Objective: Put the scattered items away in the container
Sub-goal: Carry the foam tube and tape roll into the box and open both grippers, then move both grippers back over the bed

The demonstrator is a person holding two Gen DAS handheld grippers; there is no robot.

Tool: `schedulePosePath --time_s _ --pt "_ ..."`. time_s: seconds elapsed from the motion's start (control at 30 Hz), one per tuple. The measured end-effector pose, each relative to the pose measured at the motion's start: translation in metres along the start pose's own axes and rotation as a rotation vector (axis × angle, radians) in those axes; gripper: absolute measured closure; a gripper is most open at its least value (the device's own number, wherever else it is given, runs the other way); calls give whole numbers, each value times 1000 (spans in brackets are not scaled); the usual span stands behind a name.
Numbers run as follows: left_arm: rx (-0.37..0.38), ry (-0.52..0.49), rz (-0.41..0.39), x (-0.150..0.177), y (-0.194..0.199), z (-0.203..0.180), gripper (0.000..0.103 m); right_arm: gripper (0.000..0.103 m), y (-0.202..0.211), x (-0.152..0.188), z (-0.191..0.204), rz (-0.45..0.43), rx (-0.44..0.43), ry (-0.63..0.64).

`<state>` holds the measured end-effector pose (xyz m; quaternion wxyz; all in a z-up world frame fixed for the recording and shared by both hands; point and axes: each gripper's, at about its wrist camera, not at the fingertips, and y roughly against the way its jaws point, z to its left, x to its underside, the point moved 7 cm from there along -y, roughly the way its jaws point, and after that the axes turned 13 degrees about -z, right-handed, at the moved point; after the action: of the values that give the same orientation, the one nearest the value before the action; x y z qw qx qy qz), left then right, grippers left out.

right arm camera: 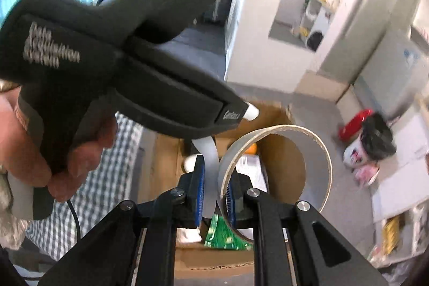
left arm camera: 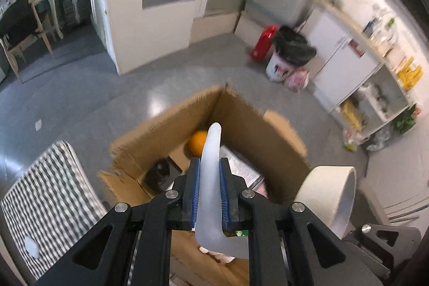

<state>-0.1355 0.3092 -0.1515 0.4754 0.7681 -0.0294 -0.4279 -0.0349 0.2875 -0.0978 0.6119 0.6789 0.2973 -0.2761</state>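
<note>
Brown box point(left arm camera: 166, 130), orange fruit point(left arm camera: 198, 142), grey-checked cloth point(left arm camera: 51, 186).

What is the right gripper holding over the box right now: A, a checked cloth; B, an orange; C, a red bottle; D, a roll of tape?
D: the right gripper has its jaws shut on the wall of the roll of tape, above the cardboard box.

L gripper point(left arm camera: 210, 178): jaws clamped on a white curved strip point(left arm camera: 210, 152). R gripper point(right arm camera: 215, 184): jaws pinch the wall of a tape roll point(right arm camera: 316, 149). Both tilt down, side by side.
</note>
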Motion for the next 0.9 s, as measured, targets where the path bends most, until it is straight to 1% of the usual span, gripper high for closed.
schedulePosePath --time_s 0.07,0.1,0.13,0.17,0.2,0.23,0.27,0.3,0.37,0.47,0.63,0.77,0.9 --pt "-33 -4 36 13 -21 2 89 88 -38 9 -1 31 -19 -52" --pt "-48 -2 51 19 -31 2 88 83 -44 17 -6 41 -28 -80" --pt "-71 -5 65 24 -38 3 84 77 -38 29 -13 51 -46 -114" --pt "-109 -21 77 28 -43 3 79 49 -34 42 -16 69 -58 -149" --pt "-154 -43 80 32 -45 4 59 16 -33 50 -18 86 -43 -167" --pt "-194 -57 77 34 -46 6 27 11 -35 51 -21 94 -6 -168" --pt "-235 -72 65 35 -44 7 15 11 -35 52 -23 90 21 -162" --pt "-246 -80 39 35 -40 7 7 11 -33 51 -23 87 22 -163" --pt "-229 -73 18 32 -32 6 6 11 -30 48 -26 83 16 -179" --pt "-230 -55 17 26 -26 11 5 11 -34 43 -37 86 25 -172" --pt "-237 2 -14 11 -1 29 5 11 -17 20 -22 55 33 -132" --pt "-273 61 -54 -3 39 63 5 11 -11 -20 -5 11 13 -97" --pt "-335 120 -101 -12 89 111 5 11 -5 -59 27 -48 -44 -36"
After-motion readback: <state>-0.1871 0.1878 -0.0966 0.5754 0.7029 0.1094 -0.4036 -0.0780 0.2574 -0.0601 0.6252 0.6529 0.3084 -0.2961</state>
